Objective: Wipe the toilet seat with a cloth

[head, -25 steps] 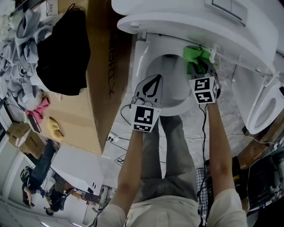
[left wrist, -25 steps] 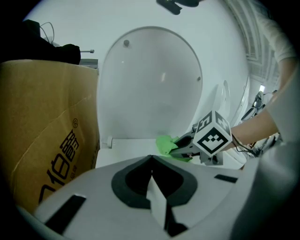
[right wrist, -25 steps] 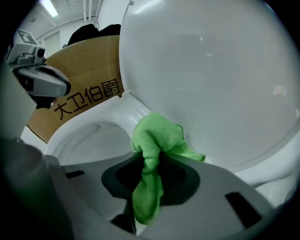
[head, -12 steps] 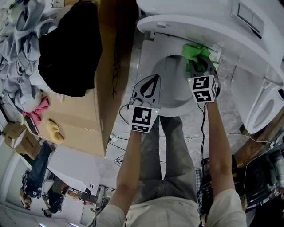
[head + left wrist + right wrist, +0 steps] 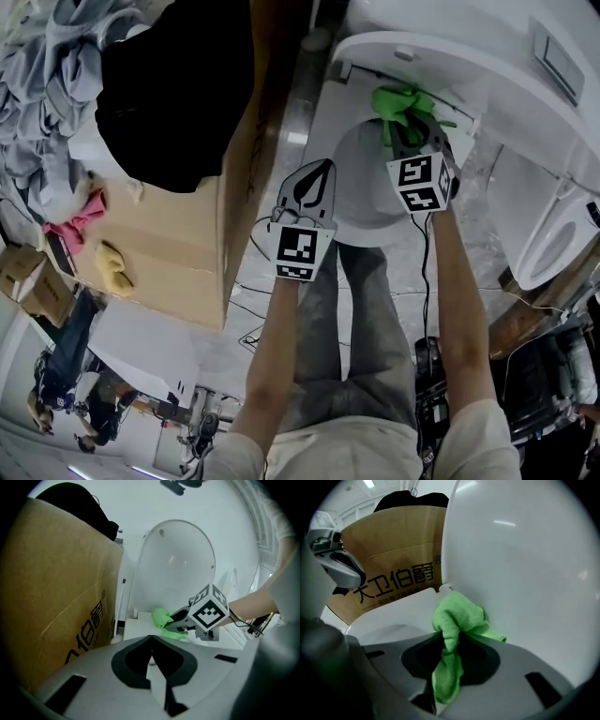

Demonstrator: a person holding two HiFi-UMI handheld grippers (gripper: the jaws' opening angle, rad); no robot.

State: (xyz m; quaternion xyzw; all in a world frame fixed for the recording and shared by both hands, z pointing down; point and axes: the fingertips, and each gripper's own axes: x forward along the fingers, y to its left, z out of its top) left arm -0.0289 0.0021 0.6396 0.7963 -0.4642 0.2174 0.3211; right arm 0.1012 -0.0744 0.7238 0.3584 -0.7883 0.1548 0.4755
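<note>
- The cardboard box (image 5: pixel 187 234) stands just left of the left tool (image 5: pixel 317 178) and runs along that whole side of the toilet. Only a narrow strip of floor (image 5: pixel 267 309) is left between them, so little room is judged to be available for an outward sweep there.
- The raised lid (image 5: pixel 525 564) stands directly ahead of the right tool (image 5: pixel 449 665) and to its right, close behind the cloth. Forward travel is judged to be stopped by it.
- The toilet seat (image 5: pixel 361 230) is spread below and between both tools. No wet mark or streak can be made out on it, so the share already wiped cannot be told. Wiping is judged to be under way at the back, near the hinge. The front curve and the side by the left tool are judged to be left to cover.
- A second white fixture (image 5: pixel 553 234) is set well to the right of the right tool, apart from the work.
- The left tool is held closed with nothing between its jaws, over the front of the seat and clear of the cloth.
- The right tool is clamped on the cloth (image 5: pixel 457 616). The cloth is bunched at the tip and seems to rest on the rear of the seat just short of the lid, and a tail is seen hanging down through the jaws.
</note>
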